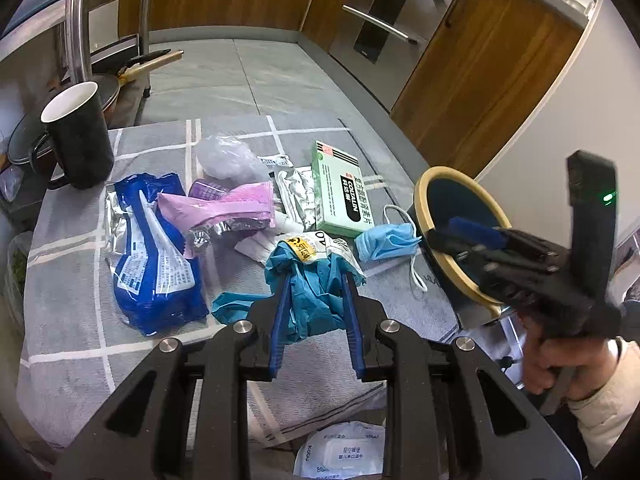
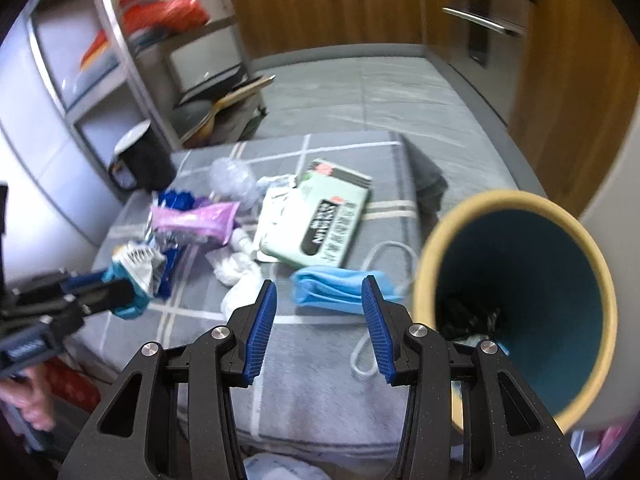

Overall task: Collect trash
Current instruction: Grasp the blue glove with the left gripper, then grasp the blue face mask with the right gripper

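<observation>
My left gripper (image 1: 316,280) is shut on a crumpled teal glove (image 1: 308,300) with a white and yellow wrapper (image 1: 308,246) bunched on top of it; it also shows in the right wrist view (image 2: 120,288), lifted above the cloth. My right gripper (image 2: 319,294) is open and empty, just short of a blue face mask (image 2: 332,286). The bin (image 2: 516,304), blue inside with a cream rim, stands at the right, with dark trash at its bottom. On the cloth lie a green box (image 1: 344,188), a pink packet (image 1: 224,208) and a blue packet (image 1: 156,256).
A black mug (image 1: 80,136) stands at the far left of the grey checked cloth (image 1: 72,320). A metal rack with pans (image 2: 208,108) is behind it. A wet-wipes pack (image 1: 340,452) lies below the near edge. Wooden cabinets line the back.
</observation>
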### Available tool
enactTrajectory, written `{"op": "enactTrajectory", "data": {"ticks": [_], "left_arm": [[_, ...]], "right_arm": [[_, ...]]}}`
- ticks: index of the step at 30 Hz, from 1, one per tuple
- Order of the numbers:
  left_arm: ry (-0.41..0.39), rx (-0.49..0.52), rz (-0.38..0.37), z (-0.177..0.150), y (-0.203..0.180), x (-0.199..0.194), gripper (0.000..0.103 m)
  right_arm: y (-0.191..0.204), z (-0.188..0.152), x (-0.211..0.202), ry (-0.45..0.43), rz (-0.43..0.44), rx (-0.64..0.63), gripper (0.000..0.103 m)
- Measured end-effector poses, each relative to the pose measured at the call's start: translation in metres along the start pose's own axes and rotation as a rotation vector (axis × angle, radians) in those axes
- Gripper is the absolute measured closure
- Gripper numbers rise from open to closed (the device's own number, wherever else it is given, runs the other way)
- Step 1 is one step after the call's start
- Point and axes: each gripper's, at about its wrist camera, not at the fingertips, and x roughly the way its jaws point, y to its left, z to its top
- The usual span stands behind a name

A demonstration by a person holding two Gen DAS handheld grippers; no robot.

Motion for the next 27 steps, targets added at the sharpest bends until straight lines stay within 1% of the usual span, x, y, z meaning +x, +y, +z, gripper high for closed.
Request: {"op": "enactTrajectory", "data": {"ticks": [4, 6, 11, 13, 14, 15, 17, 18, 20, 26, 27], "left_arm": [[-0.008, -0.007, -0.003, 0.001, 0.004, -0.003, 0.079], [-0.01, -0.017, -0.009, 0.002, 0.006, -0.004, 0.079], [-0.018, -0.025, -0.02, 0.004, 0.008, -0.006, 0.079], [-0.019, -0.02, -0.025, 0.005, 0.005, -0.006, 0.079], [-0.019, -0.017, -0.025, 0.006, 0.005, -0.005, 0.079], [-0.018, -0.016, -0.027, 0.006, 0.004, -0.005, 0.079], [-0.015, -0.015, -0.03, 0.007, 0.002, -0.003, 0.079], [-0.016, -0.012, -0.029, 0.007, 0.001, -0.003, 0.079], [-0.019, -0.006, -0.027, 0.007, 0.0, -0.004, 0.079], [-0.035, -0.007, -0.028, 0.009, -0.003, -0.009, 0.079], [-0.039, -0.004, -0.028, 0.01, -0.004, -0.01, 0.079]], "right_arm": [[0.017, 0.001, 0.023, 0.035, -0.03, -0.093, 0.057], [0.023, 0.001, 0.035, 0.054, -0.061, -0.135, 0.057], [0.028, -0.004, 0.059, 0.093, -0.145, -0.213, 0.057], [0.028, -0.008, 0.064, 0.108, -0.163, -0.233, 0.058], [0.028, -0.01, 0.065, 0.113, -0.165, -0.238, 0.071], [0.027, -0.012, 0.067, 0.125, -0.164, -0.241, 0.079], [0.025, -0.014, 0.065, 0.121, -0.159, -0.231, 0.094], [0.022, -0.014, 0.062, 0.119, -0.147, -0.215, 0.097], [0.02, -0.013, 0.055, 0.106, -0.132, -0.192, 0.098], [0.017, -0.009, 0.016, 0.047, -0.05, -0.122, 0.098], [0.014, -0.008, 0.005, 0.029, -0.021, -0.095, 0.098]]}}
